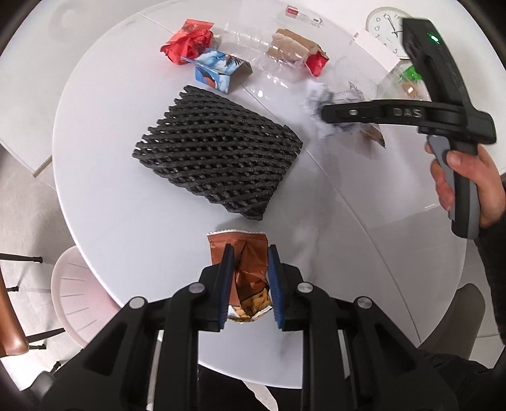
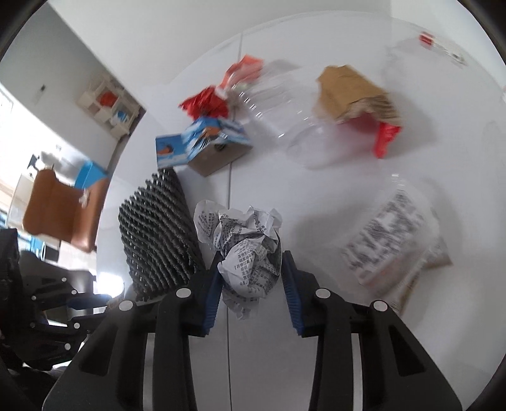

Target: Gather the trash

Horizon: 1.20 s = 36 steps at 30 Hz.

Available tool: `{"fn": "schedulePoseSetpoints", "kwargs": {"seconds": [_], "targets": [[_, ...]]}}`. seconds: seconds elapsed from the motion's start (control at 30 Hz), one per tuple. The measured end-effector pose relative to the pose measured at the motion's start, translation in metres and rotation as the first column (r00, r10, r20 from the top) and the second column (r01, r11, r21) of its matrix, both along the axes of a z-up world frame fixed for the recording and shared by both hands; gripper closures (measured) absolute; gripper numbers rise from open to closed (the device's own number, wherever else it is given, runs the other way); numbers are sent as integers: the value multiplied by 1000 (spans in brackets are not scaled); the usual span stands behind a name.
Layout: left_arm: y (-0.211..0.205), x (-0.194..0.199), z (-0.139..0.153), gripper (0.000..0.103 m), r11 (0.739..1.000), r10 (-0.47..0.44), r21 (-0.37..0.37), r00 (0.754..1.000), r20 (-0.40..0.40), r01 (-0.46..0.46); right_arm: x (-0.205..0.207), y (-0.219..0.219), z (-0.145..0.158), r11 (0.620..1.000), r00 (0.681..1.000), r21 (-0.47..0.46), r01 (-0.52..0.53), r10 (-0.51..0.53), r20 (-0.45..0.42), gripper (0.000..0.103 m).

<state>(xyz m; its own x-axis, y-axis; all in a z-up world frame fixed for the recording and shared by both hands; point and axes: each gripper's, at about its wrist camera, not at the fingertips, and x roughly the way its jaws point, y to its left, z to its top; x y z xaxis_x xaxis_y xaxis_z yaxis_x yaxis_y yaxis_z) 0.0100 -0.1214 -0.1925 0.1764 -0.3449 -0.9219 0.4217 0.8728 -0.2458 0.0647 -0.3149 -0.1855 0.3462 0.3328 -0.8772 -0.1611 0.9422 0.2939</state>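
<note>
My left gripper [image 1: 249,253] is shut on a brown snack bag [image 1: 248,278] and holds it above the near edge of the round white table [image 1: 126,196]. My right gripper [image 2: 251,262] is shut on a crumpled printed paper ball [image 2: 246,249] above the table; it also shows in the left wrist view [image 1: 325,115] at the right. A black foam net [image 1: 218,151] lies mid-table. Beyond it lie a red wrapper [image 1: 186,44], a blue carton [image 1: 218,69], a clear plastic bottle [image 2: 284,126], a brown box [image 2: 351,91] with a red flap, and a clear printed bag [image 2: 389,234].
A white clock [image 1: 384,28] and a green item [image 1: 411,74] are at the far right. A white wastebasket [image 1: 76,294] stands on the floor below the table's left edge, next to a brown chair [image 1: 9,322]. A small red-capped item [image 1: 292,11] lies at the far edge.
</note>
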Motion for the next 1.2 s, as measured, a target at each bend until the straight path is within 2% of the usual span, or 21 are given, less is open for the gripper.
{"fn": "schedulePoseSetpoints", "kwargs": {"seconds": [0.3,0.47,0.53,0.57,0.6,0.67,0.87,0.93,1.0,1.1,1.2], "targets": [[6,1,6,84,1000,23,-16,1000,0,-23,-22,-11,28,999,998,40,37,-39,59,66],[0,1,1,82,998,32,55,999,7,-33,-26,-6,28,998,997,56,31,-35,64,66],[-1,2,1,70,996,44,79,999,3,-44,-28,-5,26,998,998,64,29,-33,61,66],[-2,3,1,54,994,53,92,999,4,-53,-29,-4,25,997,998,69,27,-31,59,66],[-2,2,2,43,993,65,102,998,14,-66,-30,-4,24,997,998,73,25,-29,57,66],[-4,2,0,38,991,64,116,998,14,-66,-31,-4,23,997,998,78,23,-28,56,66],[-19,5,-16,38,985,44,168,999,-27,-39,-33,-7,22,995,998,94,26,-32,56,66],[-22,5,-21,44,982,42,186,998,-40,-34,-34,-8,22,995,998,97,28,-34,60,66],[-25,2,-23,55,978,42,205,999,-29,-35,-34,-10,22,994,997,103,30,-36,63,66],[-26,-2,-25,60,976,42,215,999,-12,-38,-35,-11,23,993,997,111,34,-41,68,66],[-23,-2,-24,65,983,62,176,998,-19,-58,-38,-10,23,992,997,119,35,-44,71,66]]}}
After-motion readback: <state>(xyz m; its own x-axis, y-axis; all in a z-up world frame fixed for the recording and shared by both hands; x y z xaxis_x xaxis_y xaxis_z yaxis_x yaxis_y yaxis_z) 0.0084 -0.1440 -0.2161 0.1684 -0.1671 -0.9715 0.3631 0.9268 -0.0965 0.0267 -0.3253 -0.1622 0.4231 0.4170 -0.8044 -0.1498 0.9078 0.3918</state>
